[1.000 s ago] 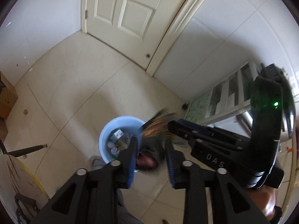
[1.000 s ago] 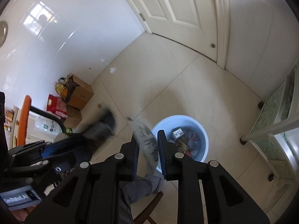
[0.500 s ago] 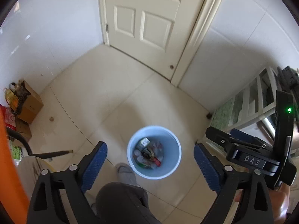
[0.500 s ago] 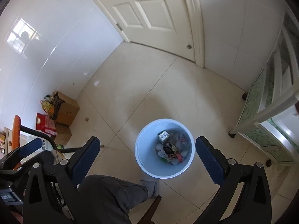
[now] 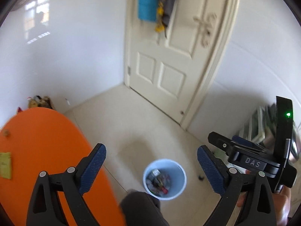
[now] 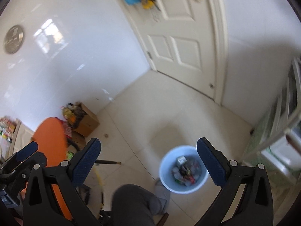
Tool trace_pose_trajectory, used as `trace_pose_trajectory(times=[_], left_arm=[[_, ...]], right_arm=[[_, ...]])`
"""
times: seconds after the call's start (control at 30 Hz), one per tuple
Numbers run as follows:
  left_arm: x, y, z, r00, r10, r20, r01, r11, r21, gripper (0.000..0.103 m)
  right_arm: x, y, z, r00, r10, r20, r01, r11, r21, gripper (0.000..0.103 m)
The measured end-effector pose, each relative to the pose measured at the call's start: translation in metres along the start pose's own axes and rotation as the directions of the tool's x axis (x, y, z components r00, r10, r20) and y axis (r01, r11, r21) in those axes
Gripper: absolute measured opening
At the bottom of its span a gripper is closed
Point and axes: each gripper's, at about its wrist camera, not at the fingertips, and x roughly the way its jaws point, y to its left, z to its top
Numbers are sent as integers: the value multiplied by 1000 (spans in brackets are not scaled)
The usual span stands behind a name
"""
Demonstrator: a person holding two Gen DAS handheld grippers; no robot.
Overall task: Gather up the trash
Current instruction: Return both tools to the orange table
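A light blue waste bin [image 5: 175, 166] stands on the tiled floor, holding several wrappers and other trash [image 5: 159, 181]. It also shows in the right wrist view [image 6: 166, 166], with the trash [image 6: 186, 171] inside. My left gripper [image 5: 151, 166] is wide open and empty, high above the bin. My right gripper [image 6: 148, 163] is wide open and empty, also high above the floor, with the bin below its right finger. The right gripper's body [image 5: 252, 160] shows at the right of the left wrist view.
An orange table top [image 5: 43, 150] lies at lower left, with a yellow-green paper scrap [image 5: 4, 165] on it. The person's grey-trousered leg [image 6: 135, 205] is beside the bin. A cardboard box [image 6: 87, 120] stands by the wall. A white door [image 5: 169, 56] is behind. A white rack [image 6: 282, 116] is right.
Both grippers opened and let their wrappers drop into the bin. Both then rose and tilted up, so the bin looks smaller and the orange table has come into view.
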Motion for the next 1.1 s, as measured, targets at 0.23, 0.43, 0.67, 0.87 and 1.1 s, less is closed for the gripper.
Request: trace_pose_trajectory(times=[0.23, 0.43, 0.67, 0.87, 1.1], left_arm=[[-101, 56, -28, 983, 116, 141, -105, 991, -83, 101], [-176, 103, -73, 949, 234, 210, -193, 960, -201, 102], [-248, 144, -132, 895, 371, 246, -280, 899, -338, 102], [-290, 162, -177, 845, 474, 247, -344, 836, -426, 102], [-292, 168, -202, 803, 560, 205, -422, 776, -469, 102]], right_arm=[[-46, 98, 6, 989, 104, 101, -89, 985, -146, 103], [-79, 184, 0, 963, 220, 154, -172, 947, -273, 103], [-96, 272, -24, 931, 331, 157, -243, 878, -413, 103], [-101, 328, -49, 908, 395, 137, -284, 824, -490, 103], [-92, 373, -78, 899, 428, 96, -308, 771, -558, 103]])
